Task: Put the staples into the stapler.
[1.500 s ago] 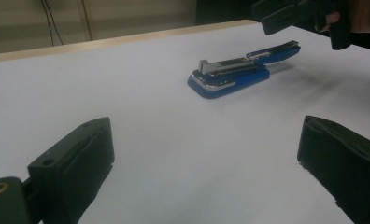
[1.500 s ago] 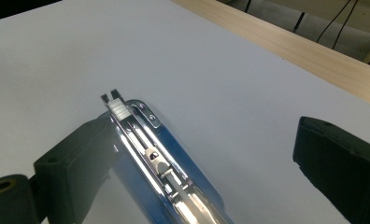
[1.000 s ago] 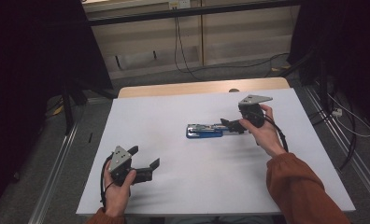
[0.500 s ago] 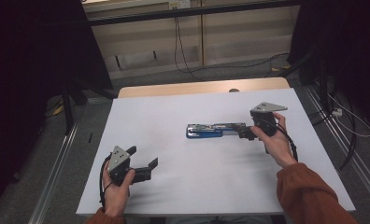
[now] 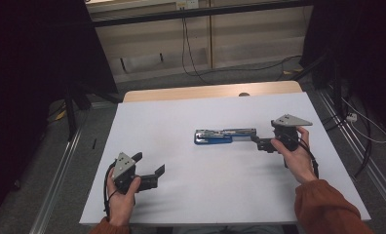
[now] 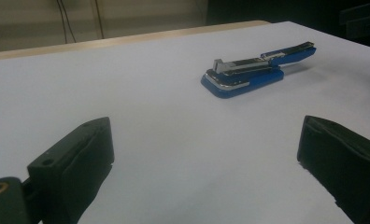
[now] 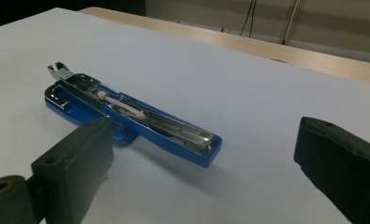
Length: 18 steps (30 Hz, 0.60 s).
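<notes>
- The worktop [image 5: 181, 117] is a wide white sheet with a strip of bare wood along its far edge; it carries one thing, which sits right of centre
- That thing is a blue stapler [image 5: 224, 136], lying lengthwise across the worktop with its top swung open, so the metal staple channel faces up (probably opened for loading or clearing, as I judge it)
- The right tool [image 5: 260, 143] sits just beside the stapler's right end, its jaws spread wide and gripping nothing; in the right gripper view the stapler [image 7: 127, 114] lies ahead between the jaws, its blue tip nearest, which suggests a line-up for a grasp at that end
- The left tool [image 5: 149, 170] rests low near the front left, well apart from the stapler, jaws likewise wide and empty; it looks parked while the right hand works
- No brand, label or writing can be read on the stapler or either tool
</notes>
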Motion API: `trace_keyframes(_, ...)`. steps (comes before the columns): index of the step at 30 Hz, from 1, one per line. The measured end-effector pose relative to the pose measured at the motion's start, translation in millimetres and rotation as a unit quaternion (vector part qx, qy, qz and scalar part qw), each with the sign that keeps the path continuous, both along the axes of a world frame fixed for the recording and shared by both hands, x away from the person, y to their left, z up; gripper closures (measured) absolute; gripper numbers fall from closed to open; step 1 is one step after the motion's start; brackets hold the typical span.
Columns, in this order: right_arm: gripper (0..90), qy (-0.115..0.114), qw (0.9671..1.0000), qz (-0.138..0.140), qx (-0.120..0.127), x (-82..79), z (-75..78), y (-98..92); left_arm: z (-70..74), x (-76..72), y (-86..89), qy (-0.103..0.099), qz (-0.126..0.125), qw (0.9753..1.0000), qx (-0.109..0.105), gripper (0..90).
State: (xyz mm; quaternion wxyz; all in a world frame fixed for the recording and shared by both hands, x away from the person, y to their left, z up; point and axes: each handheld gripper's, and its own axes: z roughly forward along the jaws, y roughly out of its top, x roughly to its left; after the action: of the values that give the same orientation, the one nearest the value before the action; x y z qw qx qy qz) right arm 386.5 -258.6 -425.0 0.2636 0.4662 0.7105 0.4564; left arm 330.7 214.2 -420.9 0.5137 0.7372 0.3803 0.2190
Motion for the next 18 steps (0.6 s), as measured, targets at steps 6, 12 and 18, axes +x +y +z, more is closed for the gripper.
trace_keyframes(6,4.6,-0.008,1.0,-0.004,0.002,-13.7,-2.5,-5.4,1.2,-0.8,-0.5,-0.004,-0.001,1.0,0.0,3.9)
trace_keyframes(12,3.1,-0.009,0.9999,-0.004,-0.001,-23.1,-7.8,-7.3,1.4,-0.6,-0.5,-0.004,0.002,1.0,-0.001,3.9)
trace_keyframes(18,3.0,-0.007,0.9999,0.002,-0.01,-22.9,-10.6,-2.3,1.8,0.0,3.0,-0.005,0.018,0.9998,0.006,3.5)
